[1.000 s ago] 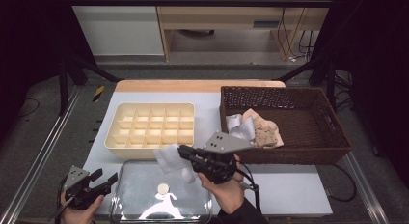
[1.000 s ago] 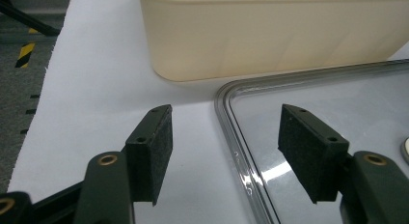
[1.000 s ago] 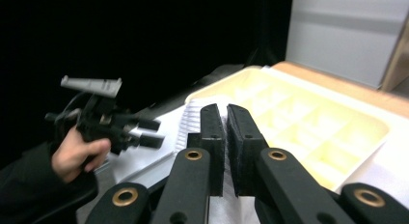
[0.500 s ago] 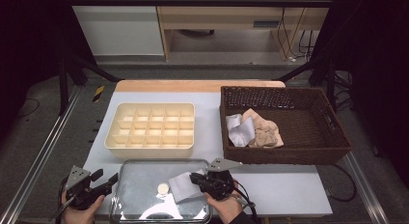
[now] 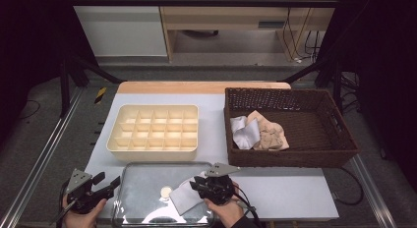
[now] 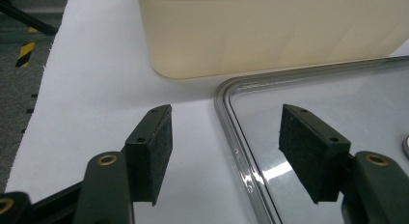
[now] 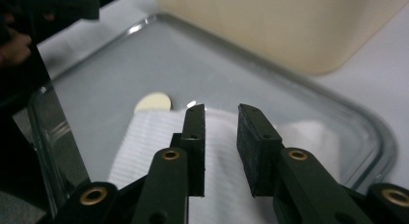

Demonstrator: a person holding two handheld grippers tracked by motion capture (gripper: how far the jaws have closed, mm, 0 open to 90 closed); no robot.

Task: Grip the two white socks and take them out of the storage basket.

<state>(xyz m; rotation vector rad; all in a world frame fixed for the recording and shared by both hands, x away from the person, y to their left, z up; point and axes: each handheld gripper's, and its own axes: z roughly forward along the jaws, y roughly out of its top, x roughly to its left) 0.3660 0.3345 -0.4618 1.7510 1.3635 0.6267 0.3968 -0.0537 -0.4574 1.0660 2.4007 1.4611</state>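
There, on the white table (image 5: 295,198), we saw the brown wicker basket (image 5: 339,139) at the right holding crumpled cloths (image 5: 263,132), the cream divided box (image 5: 153,132) at the left, and just in front of it the metal tray (image 5: 142,193). On the tray lay the white cloth (image 7: 144,151), beside a small pale disc (image 7: 153,102). Our right gripper (image 7: 219,120) stood over the cloth; its jaws had just been opening, a narrow gap between them and nothing pinched. Our left gripper (image 6: 224,137) hung wide apart and empty across the tray's near left rim.
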